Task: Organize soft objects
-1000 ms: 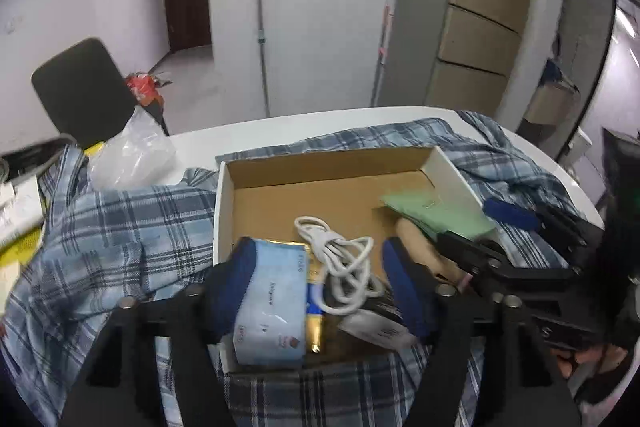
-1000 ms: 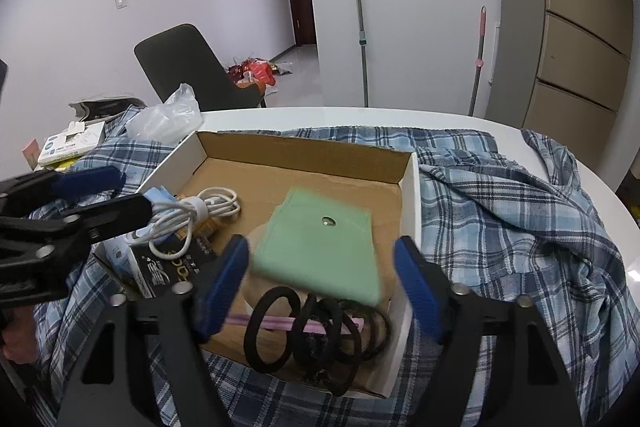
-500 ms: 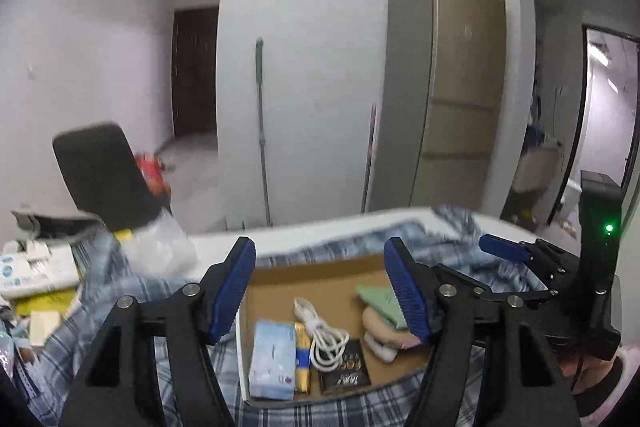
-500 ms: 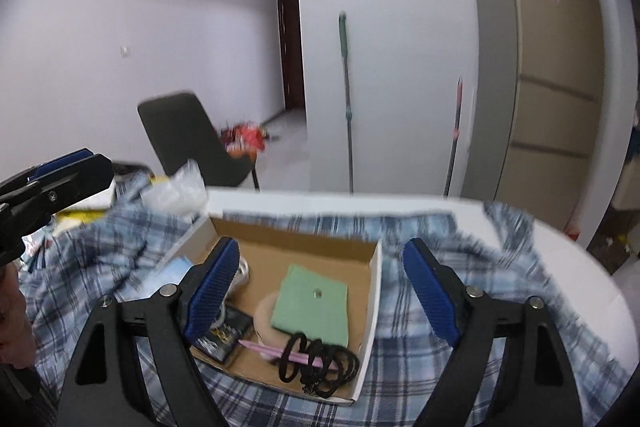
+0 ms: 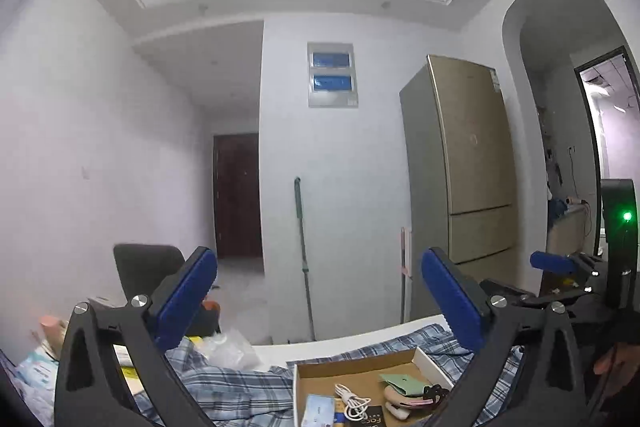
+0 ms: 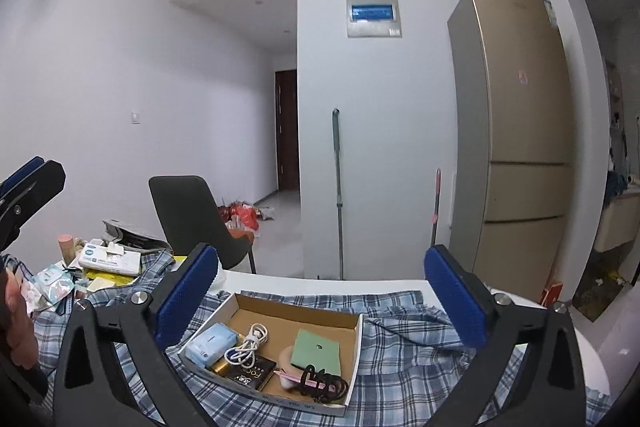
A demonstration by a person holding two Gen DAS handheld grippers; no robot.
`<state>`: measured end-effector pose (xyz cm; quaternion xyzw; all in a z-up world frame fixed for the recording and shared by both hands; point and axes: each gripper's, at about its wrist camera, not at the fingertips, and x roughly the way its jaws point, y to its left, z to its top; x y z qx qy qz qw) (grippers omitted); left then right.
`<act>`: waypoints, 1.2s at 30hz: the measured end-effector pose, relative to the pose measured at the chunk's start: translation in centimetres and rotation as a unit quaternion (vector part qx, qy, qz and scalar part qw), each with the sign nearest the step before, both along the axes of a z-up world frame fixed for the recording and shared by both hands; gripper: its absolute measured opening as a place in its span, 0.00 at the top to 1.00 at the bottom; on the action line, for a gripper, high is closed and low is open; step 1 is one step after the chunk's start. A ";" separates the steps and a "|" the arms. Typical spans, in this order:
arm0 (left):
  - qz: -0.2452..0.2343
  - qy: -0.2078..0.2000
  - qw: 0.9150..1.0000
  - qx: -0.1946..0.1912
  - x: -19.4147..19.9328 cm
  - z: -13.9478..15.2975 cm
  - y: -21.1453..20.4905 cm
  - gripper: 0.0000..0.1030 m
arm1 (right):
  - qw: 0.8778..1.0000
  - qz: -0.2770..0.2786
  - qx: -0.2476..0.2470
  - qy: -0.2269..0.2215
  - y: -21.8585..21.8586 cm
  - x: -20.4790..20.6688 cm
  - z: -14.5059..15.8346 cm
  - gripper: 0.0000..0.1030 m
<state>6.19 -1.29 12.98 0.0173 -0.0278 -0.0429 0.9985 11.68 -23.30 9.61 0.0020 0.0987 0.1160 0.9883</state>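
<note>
A shallow cardboard box point(image 6: 296, 303) lies on a blue plaid shirt point(image 6: 400, 355). Inside it are a pale blue tissue pack point(image 6: 212, 343), a coiled white cable point(image 6: 248, 345), a green pouch point(image 6: 316, 347) and black hair ties point(image 6: 324, 383). My right gripper point(image 6: 320, 259) hovers above and short of the box, jaws opening, nothing between them. My left gripper point(image 5: 316, 267) points level over the box point(image 5: 356, 371), jaws also opening and empty. The left gripper point(image 6: 32, 179) shows at the left edge of the right wrist view.
A dark chair point(image 6: 188, 215) stands behind the white table point(image 6: 280, 277). Packets and papers point(image 6: 108, 259) pile up at the table's left. A clear plastic bag point(image 5: 228, 347) lies near the shirt. A mop point(image 6: 338, 187) and a tall fridge point(image 6: 516, 147) stand by the wall.
Both grippers rose away from the box and tipped up toward level, so the box dropped to the bottom of each view. Both pairs of jaws spread wider.
</note>
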 end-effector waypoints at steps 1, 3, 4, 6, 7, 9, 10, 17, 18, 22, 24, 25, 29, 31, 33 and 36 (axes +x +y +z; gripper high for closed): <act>-0.003 -0.002 1.000 0.001 -0.6 0.0 0.0 0.00 | 1.000 -0.001 -0.001 -0.004 0.0 -0.5 0.1 0.00; -0.014 -0.010 1.000 -0.002 -2.1 0.1 0.3 0.00 | 1.000 0.003 0.002 -0.019 -0.2 -2.1 0.3 0.00; -0.017 -0.015 1.000 -0.003 -2.8 0.1 0.4 0.00 | 1.000 0.005 0.002 -0.026 -0.3 -2.7 0.4 0.00; -0.024 -0.027 0.999 0.004 -4.3 -0.2 0.4 0.00 | 0.999 0.004 0.005 -0.046 -0.6 -4.3 0.5 0.00; -0.025 -0.031 0.999 0.007 -4.9 -0.4 0.4 0.00 | 0.998 0.004 0.008 -0.055 -0.7 -5.0 0.4 0.00; -0.022 -0.033 0.999 0.007 -6.1 -1.0 0.5 0.00 | 0.998 0.007 0.014 -0.068 -0.8 -6.2 0.2 0.00; -0.023 -0.027 0.999 -0.003 -6.6 -1.5 0.8 0.00 | 0.997 0.008 0.017 -0.074 -0.9 -6.8 0.1 0.00; -0.031 -0.005 0.999 -0.013 -7.9 -5.2 1.2 0.00 | 0.995 0.024 0.014 -0.091 -0.9 -8.3 -2.8 0.00; -0.032 0.000 0.999 -0.013 -7.7 -5.7 1.2 0.00 | 0.996 0.033 0.009 -0.087 -0.8 -8.1 -3.6 0.00; -0.029 0.016 0.999 -0.003 -7.0 -7.7 1.0 0.00 | 0.997 0.022 0.005 -0.078 -0.9 -7.6 -6.0 0.00; -0.029 0.016 0.999 0.001 -6.6 -8.4 0.8 0.00 | 0.998 0.017 0.010 -0.066 -1.3 -7.1 -7.3 0.00; -0.029 0.015 0.999 0.005 -6.5 -8.8 0.6 0.00 | 0.998 0.015 0.014 -0.061 -1.5 -6.9 -7.8 0.00; -0.023 0.021 0.999 0.007 -5.5 -10.7 0.1 0.00 | 0.999 0.001 0.005 -0.045 -1.6 -6.1 -9.5 0.00; -0.027 0.027 0.999 0.000 -4.9 -11.6 0.4 0.00 | 0.999 0.003 0.000 -0.037 -1.5 -6.1 -10.0 0.00; -0.025 0.036 0.999 0.003 -4.4 -12.3 0.4 0.00 | 1.000 0.006 -0.009 -0.029 -1.2 -5.9 -10.4 0.00; -0.020 0.041 0.999 0.009 -4.2 -12.9 0.2 0.00 | 1.000 0.005 -0.007 -0.024 -1.4 -5.8 -10.4 0.00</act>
